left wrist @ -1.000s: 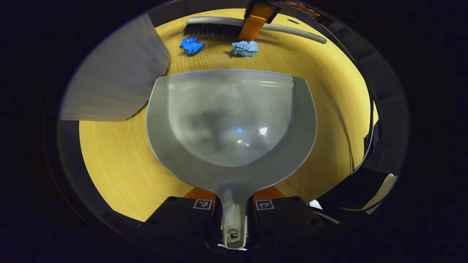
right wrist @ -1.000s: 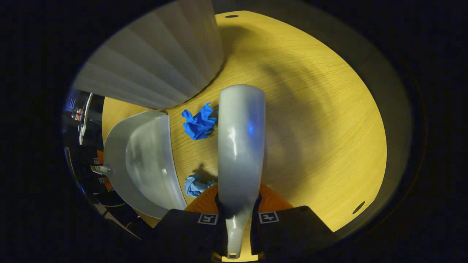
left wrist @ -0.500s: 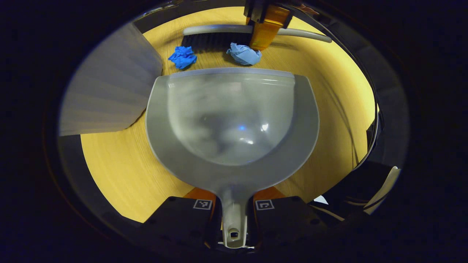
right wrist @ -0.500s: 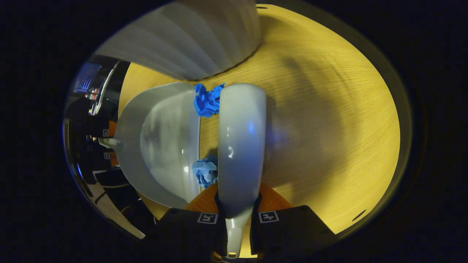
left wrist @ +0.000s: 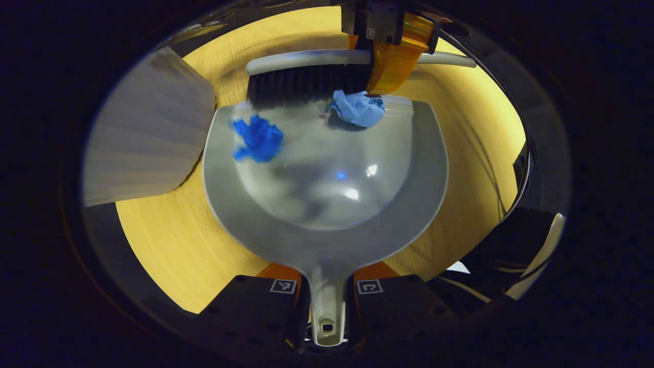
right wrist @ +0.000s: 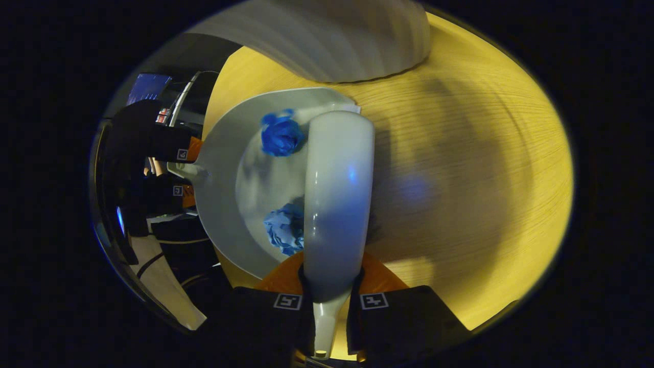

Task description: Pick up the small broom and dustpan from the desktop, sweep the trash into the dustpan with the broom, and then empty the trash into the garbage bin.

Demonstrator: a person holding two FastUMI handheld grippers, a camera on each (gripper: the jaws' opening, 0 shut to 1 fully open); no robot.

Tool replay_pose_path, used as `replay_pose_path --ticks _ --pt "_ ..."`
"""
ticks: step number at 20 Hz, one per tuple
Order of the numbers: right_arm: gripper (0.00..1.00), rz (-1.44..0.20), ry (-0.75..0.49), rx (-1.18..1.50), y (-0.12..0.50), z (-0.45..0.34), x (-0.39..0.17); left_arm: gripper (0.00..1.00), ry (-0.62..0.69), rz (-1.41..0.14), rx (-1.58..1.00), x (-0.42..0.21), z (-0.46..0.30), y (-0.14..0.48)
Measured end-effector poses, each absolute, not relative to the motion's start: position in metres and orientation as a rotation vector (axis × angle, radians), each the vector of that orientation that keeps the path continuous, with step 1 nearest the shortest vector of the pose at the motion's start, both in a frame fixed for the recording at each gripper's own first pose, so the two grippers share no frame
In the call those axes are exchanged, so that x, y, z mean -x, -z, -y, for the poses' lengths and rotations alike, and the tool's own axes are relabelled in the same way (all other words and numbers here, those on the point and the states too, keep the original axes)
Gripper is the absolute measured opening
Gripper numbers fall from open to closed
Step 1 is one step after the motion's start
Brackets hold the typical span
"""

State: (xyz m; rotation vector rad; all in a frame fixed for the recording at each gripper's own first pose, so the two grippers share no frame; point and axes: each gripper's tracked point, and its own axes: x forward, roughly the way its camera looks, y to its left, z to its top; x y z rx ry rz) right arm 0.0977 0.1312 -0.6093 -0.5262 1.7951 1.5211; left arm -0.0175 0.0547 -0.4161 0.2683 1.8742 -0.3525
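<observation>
Two crumpled paper balls are counted in the left gripper view: one dark blue ball [left wrist: 257, 139] and one light blue ball [left wrist: 357, 108]. One grey dustpan [left wrist: 325, 232], one broom [left wrist: 306, 76], one ribbed grey garbage bin [left wrist: 145, 133] and two grippers are counted.

warm-lit wooden desktop [left wrist: 163, 240], darkness around it
</observation>
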Motion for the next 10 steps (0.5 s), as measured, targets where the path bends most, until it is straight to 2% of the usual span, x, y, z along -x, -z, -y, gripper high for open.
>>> replay_pose_path --ticks 4,8,9,10 --pt "0.26 -1.796 -1.536 0.454 0.605 -0.132 -0.095 0.26 0.357 -1.836 -0.261 0.014 -0.053 0.418" --pt "0.27 -1.679 -1.458 0.255 0.603 -0.154 -0.099 0.26 0.349 -1.765 -0.271 0.011 -0.052 0.421" --pt "0.22 -1.638 -1.429 0.204 0.599 -0.157 -0.102 0.26 0.346 -1.746 -0.272 0.009 -0.051 0.422" --pt "0.26 -1.600 -1.401 0.166 0.595 -0.160 -0.105 0.27 0.344 -1.726 -0.270 0.008 -0.049 0.421"
